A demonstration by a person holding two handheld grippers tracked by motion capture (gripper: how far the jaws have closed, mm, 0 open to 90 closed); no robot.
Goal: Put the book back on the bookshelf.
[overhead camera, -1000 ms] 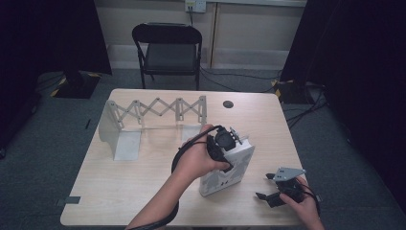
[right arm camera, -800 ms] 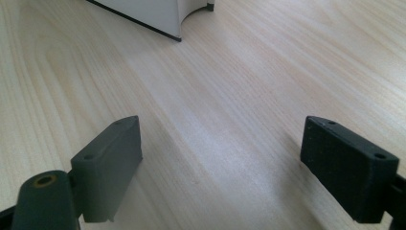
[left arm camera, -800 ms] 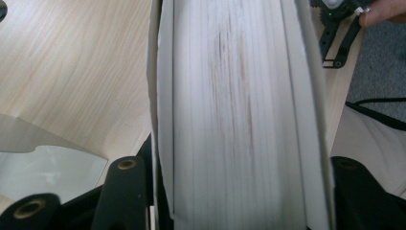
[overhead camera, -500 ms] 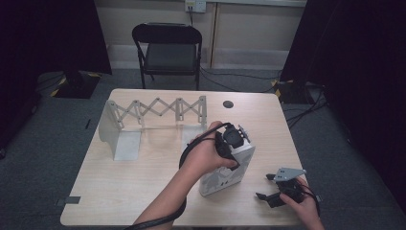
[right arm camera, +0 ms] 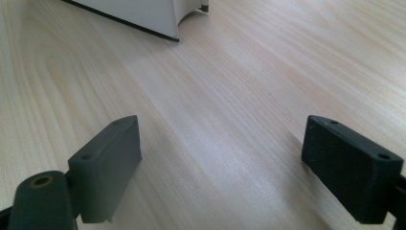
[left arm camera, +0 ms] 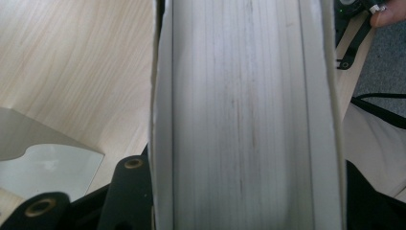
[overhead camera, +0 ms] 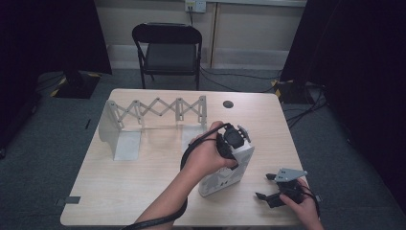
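High view showed the left gripper (overhead camera: 233, 143), jaws just closing, clamped on the top edge of a white book (overhead camera: 225, 172) standing near the table's (overhead camera: 143, 191) centre, while at 4 o'clock from it the right gripper (overhead camera: 268, 188) rested on the table, jaws apart and empty.

Materials / finish, table scene

Table (overhead camera: 143, 191): pale wood-grain laminate, smooth, slight sheen. White book (left arm camera: 239, 120): matt paper page block, fine lines, faint grey smudges; smooth card covers. Gripper pads (right arm camera: 105, 167): matt black plastic, brass-coloured inserts. Expanding rack (overhead camera: 153, 112): matt light-grey, metal-looking. Chair (overhead camera: 167, 52): black, dull finish.
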